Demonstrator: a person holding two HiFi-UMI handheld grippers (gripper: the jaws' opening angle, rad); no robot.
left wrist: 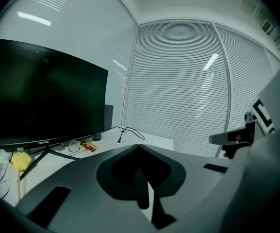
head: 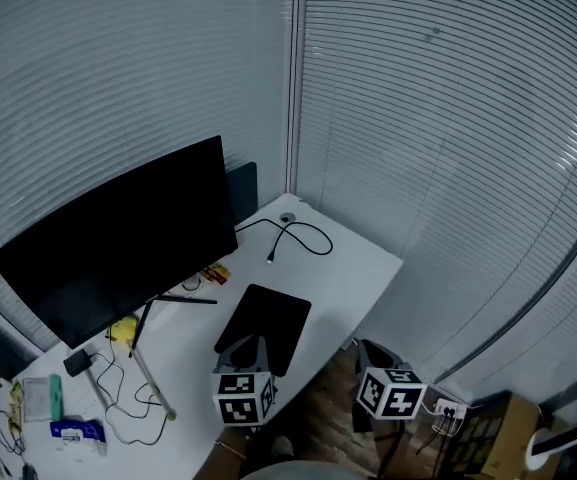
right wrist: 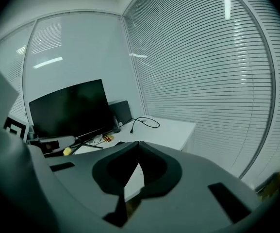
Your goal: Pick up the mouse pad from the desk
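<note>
As we judge it, progress: pickup not begun; we must open a claw and grasp.
Left gripper (left wrist: 139, 145): jaws together, empty, by the pad's near edge.
Mouse pad (head: 266, 326): flat on the desk (head: 360, 266).
Right gripper (right wrist: 139, 142): jaws together, empty, right of the desk.

1. Holds the left gripper (head: 251, 346) in front, pointing forward and slightly down; jaws pressed together, empty.
2. Holds the right gripper (head: 370, 350) well apart from it at about the same height, pointing the same way; jaws also together, empty.
</note>
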